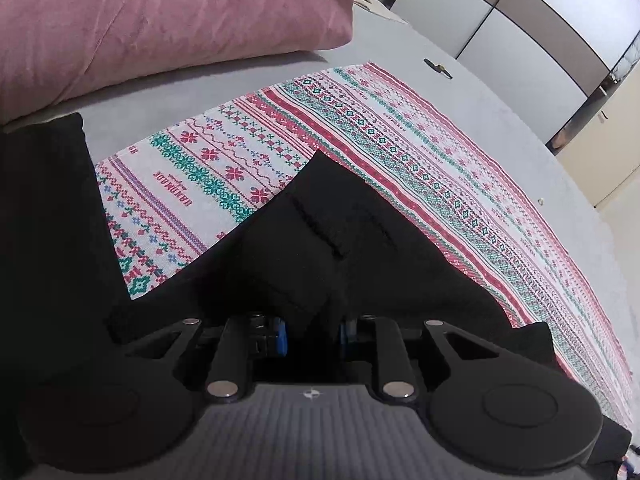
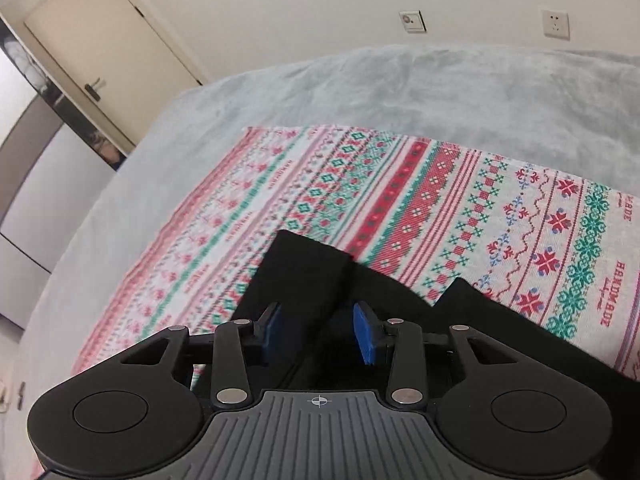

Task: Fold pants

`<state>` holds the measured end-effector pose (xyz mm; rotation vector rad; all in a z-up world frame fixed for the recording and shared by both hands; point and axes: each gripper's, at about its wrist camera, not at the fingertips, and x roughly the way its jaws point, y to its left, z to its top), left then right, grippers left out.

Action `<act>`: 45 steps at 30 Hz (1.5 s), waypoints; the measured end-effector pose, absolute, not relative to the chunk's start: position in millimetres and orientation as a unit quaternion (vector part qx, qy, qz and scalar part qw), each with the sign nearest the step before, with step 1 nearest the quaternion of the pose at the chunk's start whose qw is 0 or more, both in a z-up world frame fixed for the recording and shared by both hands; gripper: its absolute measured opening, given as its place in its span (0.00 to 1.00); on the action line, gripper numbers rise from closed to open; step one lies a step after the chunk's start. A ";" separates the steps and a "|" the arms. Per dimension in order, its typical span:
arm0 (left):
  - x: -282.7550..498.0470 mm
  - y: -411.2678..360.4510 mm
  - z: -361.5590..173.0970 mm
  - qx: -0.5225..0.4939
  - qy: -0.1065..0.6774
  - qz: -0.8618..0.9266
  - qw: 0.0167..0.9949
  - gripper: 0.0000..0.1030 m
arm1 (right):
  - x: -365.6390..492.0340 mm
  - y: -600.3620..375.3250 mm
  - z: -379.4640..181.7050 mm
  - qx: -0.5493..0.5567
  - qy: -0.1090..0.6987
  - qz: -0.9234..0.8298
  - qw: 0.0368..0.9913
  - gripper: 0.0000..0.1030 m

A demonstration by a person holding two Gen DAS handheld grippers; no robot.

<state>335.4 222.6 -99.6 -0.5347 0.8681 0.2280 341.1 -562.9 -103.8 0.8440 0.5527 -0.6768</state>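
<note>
Left gripper (image 1: 310,330): jaws closed on black pants (image 1: 340,240), fabric bunched between blue pads. Pink pillow (image 1: 160,20) ahead-left of jaws; patterned cloth (image 1: 400,140) ahead, spread on grey bed (image 1: 500,120); wardrobe (image 1: 520,20) far ahead-right.

Right gripper (image 2: 320,334): jaws apart, pants (image 2: 308,276) lying between pads; grip cannot be told. Door (image 2: 100,40) far ahead-left; cloth (image 2: 440,200) ahead, under pants; wall sockets (image 2: 555,24) ahead-right, beyond bed (image 2: 400,88).

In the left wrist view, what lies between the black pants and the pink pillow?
In the left wrist view, the patterned cloth and a bare strip of grey bed cover lie between the black pants and the pink pillow.
</note>
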 end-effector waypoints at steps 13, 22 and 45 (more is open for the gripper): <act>337.5 220.2 -101.9 -0.247 0.416 0.117 0.867 0.50 | 355.8 -556.4 -100.3 0.364 0.248 -0.321 0.839 0.01; 339.2 219.5 -103.1 -0.245 0.416 0.120 0.867 0.50 | 343.1 -581.6 -115.5 0.427 0.254 -0.322 0.806 0.43; 326.2 251.7 -94.9 -0.321 0.392 0.128 0.853 0.49 | 240.4 -521.7 13.6 0.366 0.148 -0.276 0.876 0.10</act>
